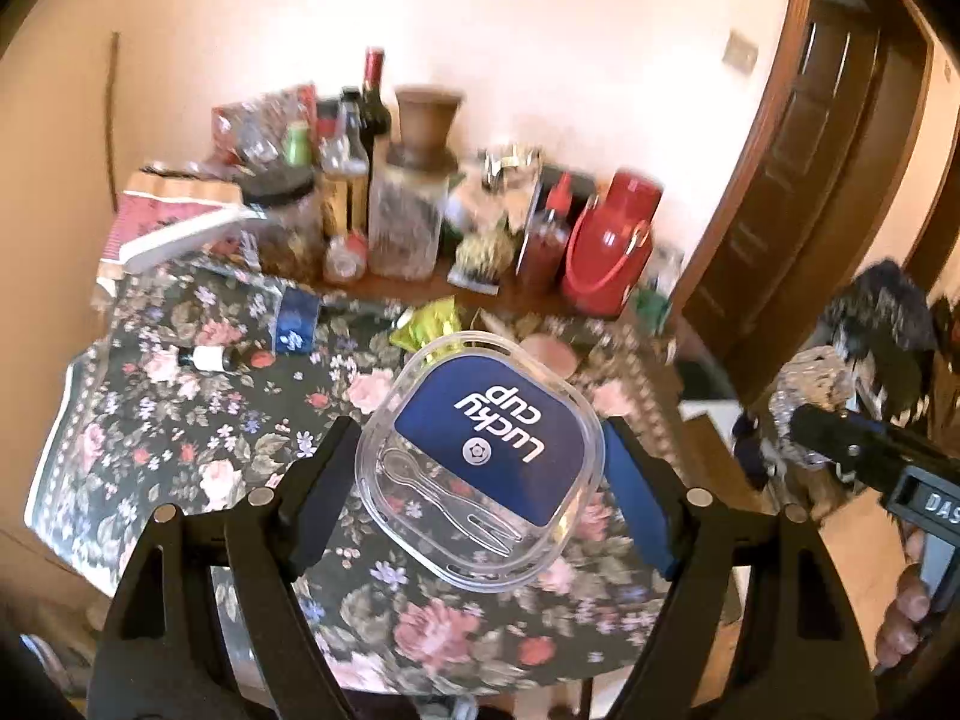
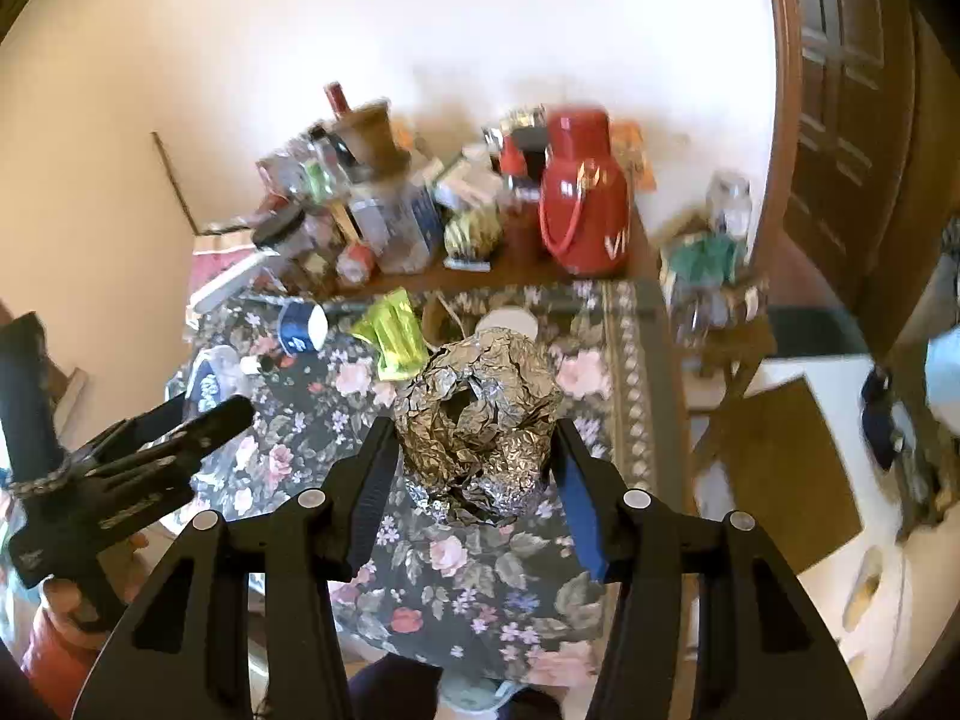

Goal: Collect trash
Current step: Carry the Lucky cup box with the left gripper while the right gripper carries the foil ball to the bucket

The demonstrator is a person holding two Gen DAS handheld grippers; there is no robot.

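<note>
My left gripper is shut on a clear plastic lid with a blue "Lucky cup" label, held above the floral tablecloth. My right gripper is shut on a crumpled ball of aluminium foil, also held above the cloth. The right gripper shows at the right edge of the left wrist view, with the foil. The left gripper shows at the left of the right wrist view, with the lid. A green wrapper, a blue and white cup on its side and a small bottle lie on the cloth.
The back of the table is crowded with jars, bottles, a wine bottle and a red jug. A brown wooden door stands to the right. A small side table with bags is beside the table. A cardboard sheet lies on the floor.
</note>
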